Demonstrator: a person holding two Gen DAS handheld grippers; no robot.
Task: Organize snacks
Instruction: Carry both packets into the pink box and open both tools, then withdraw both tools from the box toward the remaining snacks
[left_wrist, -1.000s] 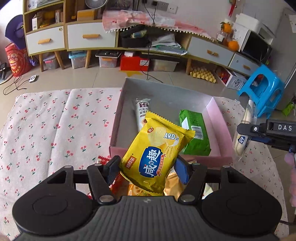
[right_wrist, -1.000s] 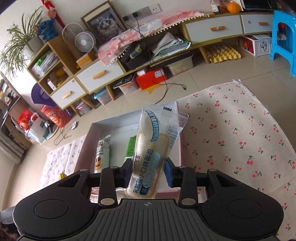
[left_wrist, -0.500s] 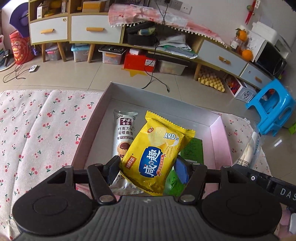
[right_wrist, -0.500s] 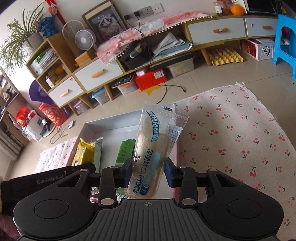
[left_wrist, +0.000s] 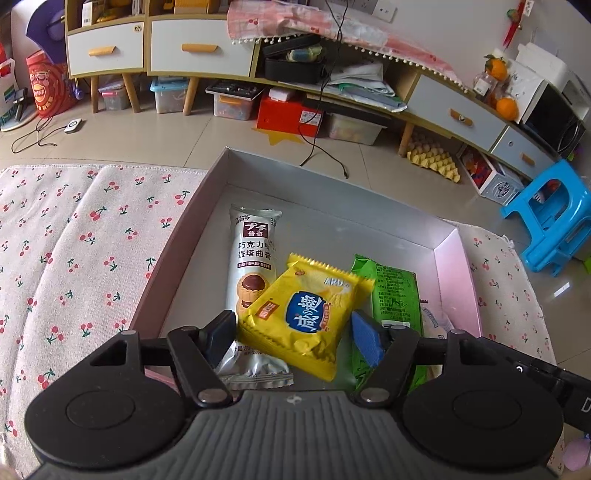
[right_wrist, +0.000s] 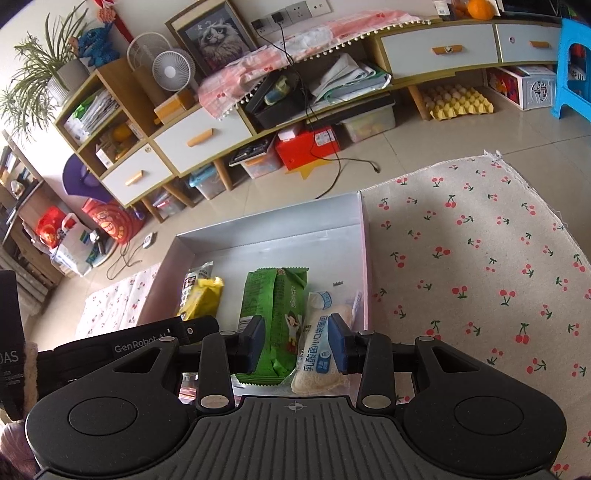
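Four snack packets, one box.
One white, one yellow, one green, one bread.

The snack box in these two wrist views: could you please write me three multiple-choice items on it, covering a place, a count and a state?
1. Where does the yellow pack lie?
A on the cloth
B in the box, between the white pack and the green pack
C on the stool

2. How many snack packs show in the right wrist view?
A two
B four
C six

3. How do the left gripper's jaws stand?
A open around the yellow pack
B clamped on the green pack
C shut on nothing

Key: B, it rests on the box floor; B, white, yellow, green and the bread pack; A, the jaws have just been opening and the pack lies flat between them.
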